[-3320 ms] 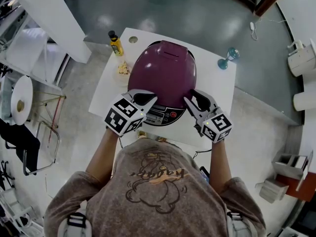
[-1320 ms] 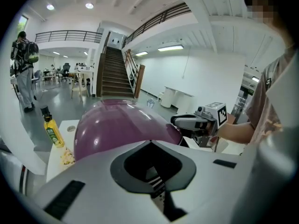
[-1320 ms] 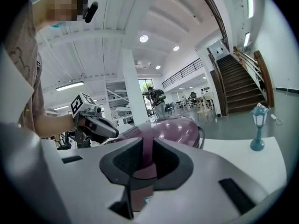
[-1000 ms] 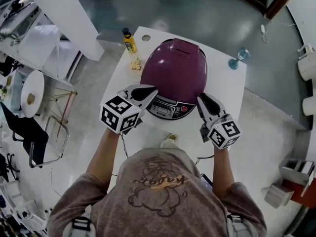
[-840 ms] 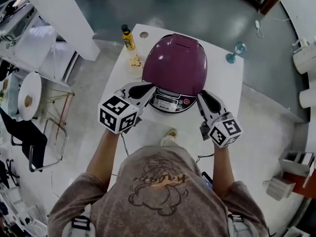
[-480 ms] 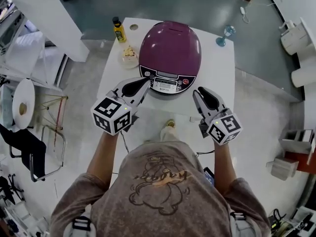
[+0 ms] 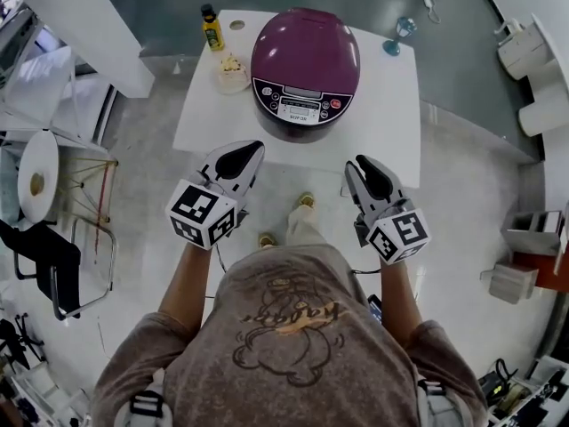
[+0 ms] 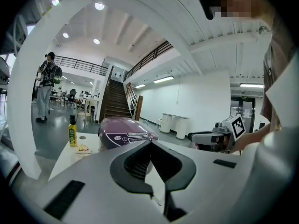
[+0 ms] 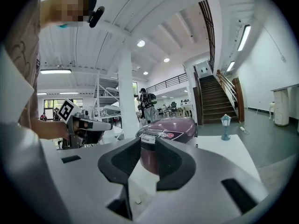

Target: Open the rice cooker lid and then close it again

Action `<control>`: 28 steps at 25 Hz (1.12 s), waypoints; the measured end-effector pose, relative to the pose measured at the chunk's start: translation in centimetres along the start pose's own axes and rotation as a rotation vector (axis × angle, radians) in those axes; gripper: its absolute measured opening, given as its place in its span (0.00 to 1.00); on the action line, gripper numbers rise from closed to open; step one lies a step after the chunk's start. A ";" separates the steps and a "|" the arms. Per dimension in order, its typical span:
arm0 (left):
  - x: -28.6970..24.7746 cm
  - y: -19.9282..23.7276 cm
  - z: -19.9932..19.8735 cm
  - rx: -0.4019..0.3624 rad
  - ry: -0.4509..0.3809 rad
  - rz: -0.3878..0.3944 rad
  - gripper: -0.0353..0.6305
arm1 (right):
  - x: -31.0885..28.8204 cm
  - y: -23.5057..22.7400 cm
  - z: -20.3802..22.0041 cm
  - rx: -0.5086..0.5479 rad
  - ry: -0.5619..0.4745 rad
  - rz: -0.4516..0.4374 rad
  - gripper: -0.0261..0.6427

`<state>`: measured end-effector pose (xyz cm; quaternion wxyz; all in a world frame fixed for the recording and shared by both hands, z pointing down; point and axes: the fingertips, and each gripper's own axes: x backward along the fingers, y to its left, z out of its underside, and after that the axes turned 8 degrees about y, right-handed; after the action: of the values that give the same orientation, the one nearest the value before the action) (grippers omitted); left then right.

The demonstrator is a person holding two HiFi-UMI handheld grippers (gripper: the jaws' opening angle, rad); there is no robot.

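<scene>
The purple domed rice cooker (image 7: 305, 65) stands lid down in the middle of the white square table (image 7: 382, 123). Both grippers, close to its front panel a second ago, now hang back beyond the table edge, well apart from it. The left gripper (image 7: 252, 147) has its jaws pressed together and empty. The right gripper (image 7: 356, 162) has jaws that have just been opening; they are slightly parted, with nothing between. Judgement: the lid is closed again and the person is withdrawing.

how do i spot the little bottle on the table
Find the white table with the big purple rice cooker. At its far left corner, beyond a small plate of food, stands the bottle: the only yellow upright thing there, dark-capped.
</scene>
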<state>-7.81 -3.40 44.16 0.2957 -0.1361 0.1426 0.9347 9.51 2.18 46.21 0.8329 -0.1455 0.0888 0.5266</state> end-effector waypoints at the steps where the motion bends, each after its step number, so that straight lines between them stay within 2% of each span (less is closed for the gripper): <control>1: 0.4 -0.1 0.5 0.004 -0.008 -0.009 0.08 | 0.4 0.3 0.5 0.002 -0.004 0.009 0.18; 5: 1.6 -0.7 2.0 0.017 -0.049 -0.038 0.08 | 1.9 1.0 2.0 -0.030 -0.029 0.053 0.15; 9: 2.0 -1.6 2.9 -0.003 -0.080 -0.051 0.08 | 3.2 1.0 3.1 -0.060 -0.057 0.100 0.12; 17: 1.1 -3.4 4.4 -0.014 -0.087 -0.055 0.08 | 5.3 0.2 5.3 -0.082 -0.076 0.184 0.06; 28: 0.9 -1.8 5.0 0.035 -0.122 -0.098 0.08 | 5.3 -0.2 6.7 -0.081 -0.072 0.231 0.04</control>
<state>-8.32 0.26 48.16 0.3517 -0.0804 0.1338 0.9230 11.98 8.87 50.93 0.7628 -0.1489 0.0536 0.6270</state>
